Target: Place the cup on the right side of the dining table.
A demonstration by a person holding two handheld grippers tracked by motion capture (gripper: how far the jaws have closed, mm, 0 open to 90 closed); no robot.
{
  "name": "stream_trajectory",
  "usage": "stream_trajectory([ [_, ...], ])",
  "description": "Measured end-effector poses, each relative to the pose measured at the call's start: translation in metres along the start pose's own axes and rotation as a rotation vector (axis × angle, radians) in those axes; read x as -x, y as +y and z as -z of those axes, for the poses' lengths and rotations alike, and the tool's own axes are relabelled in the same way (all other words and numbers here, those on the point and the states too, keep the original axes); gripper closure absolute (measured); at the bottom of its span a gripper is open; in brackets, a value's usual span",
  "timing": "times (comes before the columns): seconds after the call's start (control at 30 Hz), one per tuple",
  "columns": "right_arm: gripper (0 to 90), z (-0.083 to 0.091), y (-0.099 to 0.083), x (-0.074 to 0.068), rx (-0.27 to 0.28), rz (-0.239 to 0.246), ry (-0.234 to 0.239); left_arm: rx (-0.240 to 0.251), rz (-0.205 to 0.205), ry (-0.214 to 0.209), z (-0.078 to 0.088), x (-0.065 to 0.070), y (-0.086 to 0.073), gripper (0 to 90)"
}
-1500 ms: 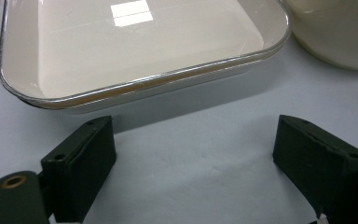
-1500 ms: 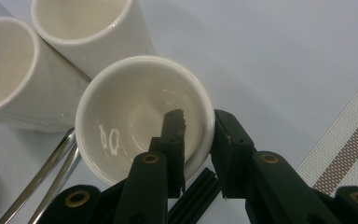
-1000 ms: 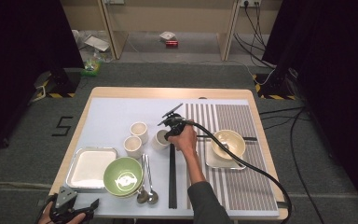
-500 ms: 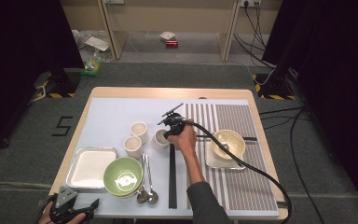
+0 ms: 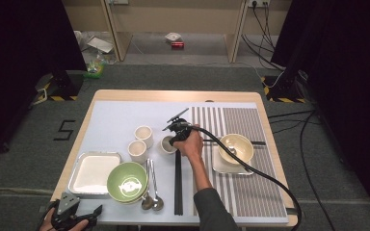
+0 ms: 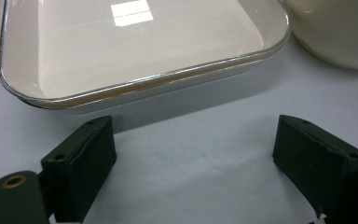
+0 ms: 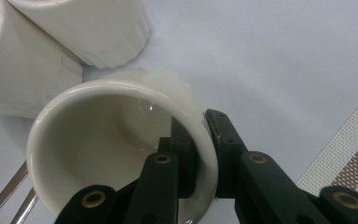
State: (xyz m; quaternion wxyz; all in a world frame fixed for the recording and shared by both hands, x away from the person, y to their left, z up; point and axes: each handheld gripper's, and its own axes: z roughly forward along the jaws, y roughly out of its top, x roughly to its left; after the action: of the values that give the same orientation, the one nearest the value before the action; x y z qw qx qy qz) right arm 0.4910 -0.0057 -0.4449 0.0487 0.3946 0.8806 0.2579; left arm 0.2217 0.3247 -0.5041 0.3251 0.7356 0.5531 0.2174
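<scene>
White cup (image 7: 121, 154) at table (image 5: 125, 96) centre is clamped by its rim in the right gripper (image 7: 200, 154); two more cups (image 5: 143, 136) crowd just beside. Left gripper (image 6: 191, 158) is held wide before the tray (image 6: 135, 88). Green bowl (image 5: 127, 181), spoons (image 5: 151, 185), striped mat (image 5: 250, 183) are noted; dark curtains around.

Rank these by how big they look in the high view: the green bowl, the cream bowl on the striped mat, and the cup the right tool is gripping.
1. Green bowl, largest, though it sits nearer the camera.
2. Cream bowl, somewhat smaller.
3. Cup pinched at its rim by the right tool, clearly smallest.
</scene>
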Motion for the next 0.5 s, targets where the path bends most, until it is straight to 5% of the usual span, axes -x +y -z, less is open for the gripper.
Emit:
stream_trajectory([
  [0.5, 82.4, 0.031, 0.008, 0.023, 0.039, -0.060, -0.099, 0.000, 0.000, 0.000, 0.000, 0.000, 0.000, 11.8],
])
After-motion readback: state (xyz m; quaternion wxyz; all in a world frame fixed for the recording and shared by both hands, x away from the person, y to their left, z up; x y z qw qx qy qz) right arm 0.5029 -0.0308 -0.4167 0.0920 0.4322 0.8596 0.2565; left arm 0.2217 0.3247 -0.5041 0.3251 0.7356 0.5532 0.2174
